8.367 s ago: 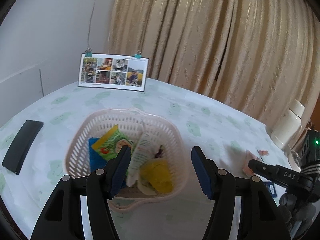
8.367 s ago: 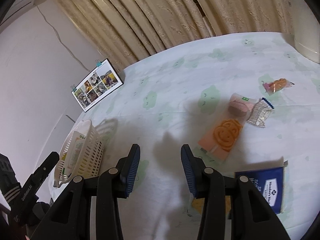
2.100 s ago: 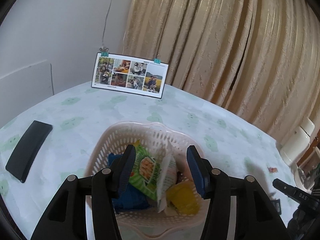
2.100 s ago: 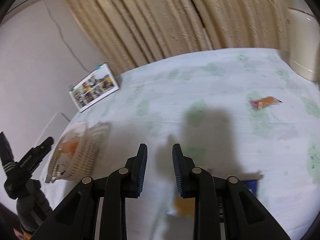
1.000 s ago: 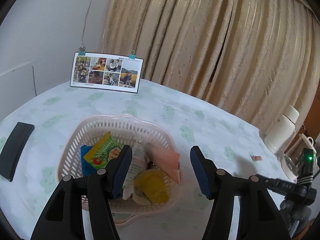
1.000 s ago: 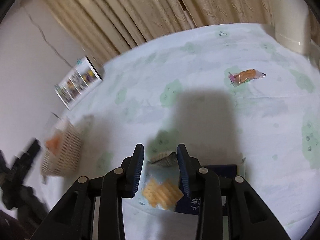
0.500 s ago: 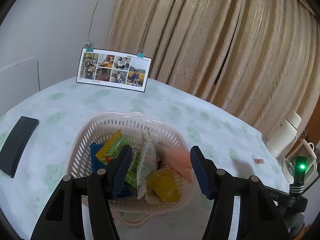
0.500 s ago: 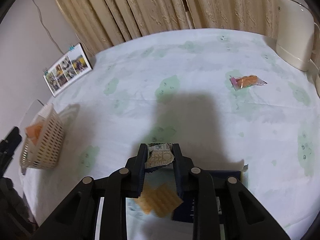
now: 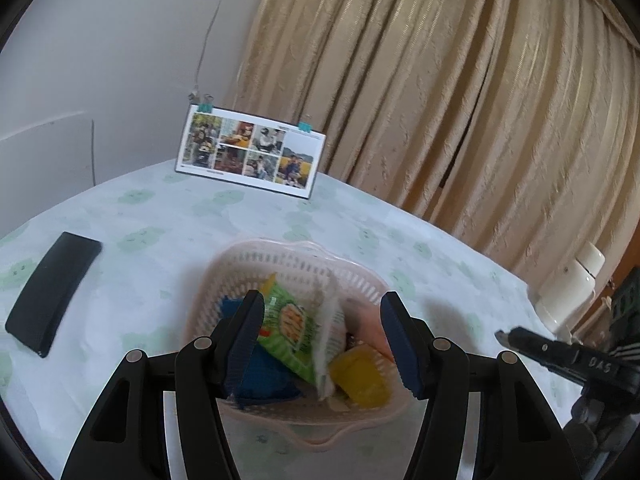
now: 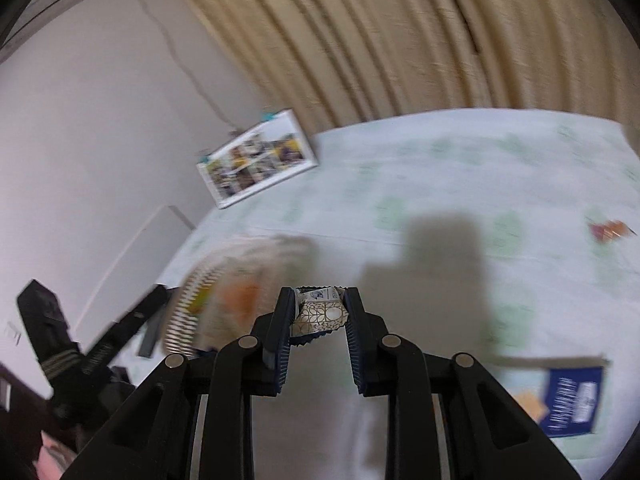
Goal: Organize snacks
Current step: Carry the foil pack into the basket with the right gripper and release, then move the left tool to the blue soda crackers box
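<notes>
Low centre, pink basket (image 9: 280, 254) holds green packet (image 9: 294, 330); left gripper (image 9: 322, 340) wide open, empty; right gripper (image 10: 318, 322) pinches patterned packet (image 10: 320, 314)

Soft daylight; the right wrist view is motion-blurred, a hard shadow (image 10: 440, 264) on the surface (image 10: 460, 168); fisheye edges bend.

I count one basket (image 9: 288, 254), five snack packets inside it, one phone (image 9: 52, 290), one photo card (image 9: 250, 152), two loose packets.
</notes>
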The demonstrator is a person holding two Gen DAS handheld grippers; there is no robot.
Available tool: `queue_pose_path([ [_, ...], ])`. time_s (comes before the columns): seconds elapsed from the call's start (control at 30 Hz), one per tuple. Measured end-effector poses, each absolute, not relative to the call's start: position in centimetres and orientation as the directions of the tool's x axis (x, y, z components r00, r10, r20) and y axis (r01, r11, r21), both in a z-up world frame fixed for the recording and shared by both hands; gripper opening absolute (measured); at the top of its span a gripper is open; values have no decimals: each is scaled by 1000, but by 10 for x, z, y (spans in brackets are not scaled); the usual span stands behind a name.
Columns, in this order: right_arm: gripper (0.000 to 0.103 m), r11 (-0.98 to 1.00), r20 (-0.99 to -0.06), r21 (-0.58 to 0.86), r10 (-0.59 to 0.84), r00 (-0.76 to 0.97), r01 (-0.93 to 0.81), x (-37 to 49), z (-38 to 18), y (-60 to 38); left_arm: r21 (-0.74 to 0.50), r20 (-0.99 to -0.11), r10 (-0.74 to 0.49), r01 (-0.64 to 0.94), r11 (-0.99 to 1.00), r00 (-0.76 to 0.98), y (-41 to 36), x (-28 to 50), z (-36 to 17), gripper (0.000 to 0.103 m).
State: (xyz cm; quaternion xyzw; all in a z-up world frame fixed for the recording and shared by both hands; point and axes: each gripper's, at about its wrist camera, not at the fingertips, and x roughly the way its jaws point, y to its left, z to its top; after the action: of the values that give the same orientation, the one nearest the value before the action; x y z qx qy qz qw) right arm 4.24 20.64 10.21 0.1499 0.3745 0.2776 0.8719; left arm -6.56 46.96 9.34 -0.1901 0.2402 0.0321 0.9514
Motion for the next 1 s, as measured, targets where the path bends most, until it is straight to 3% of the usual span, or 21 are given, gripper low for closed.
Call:
queue_pose_path([
  [0.4, 28, 701, -547, 494, 711, 442, -515, 42, 120, 302, -396, -460, -7, -199, 896, 888, 506, -79, 90, 61],
  [0.5, 42, 689, -544, 513, 722, 427, -511, 44, 115, 303, -394, -460, -10, -194, 898, 888, 505, -79, 90, 61],
  [1.0, 42, 754, -560, 498, 657, 505, -428, 46, 91, 251, -348, -480, -53, -135, 928, 876, 466, -70, 92, 61],
])
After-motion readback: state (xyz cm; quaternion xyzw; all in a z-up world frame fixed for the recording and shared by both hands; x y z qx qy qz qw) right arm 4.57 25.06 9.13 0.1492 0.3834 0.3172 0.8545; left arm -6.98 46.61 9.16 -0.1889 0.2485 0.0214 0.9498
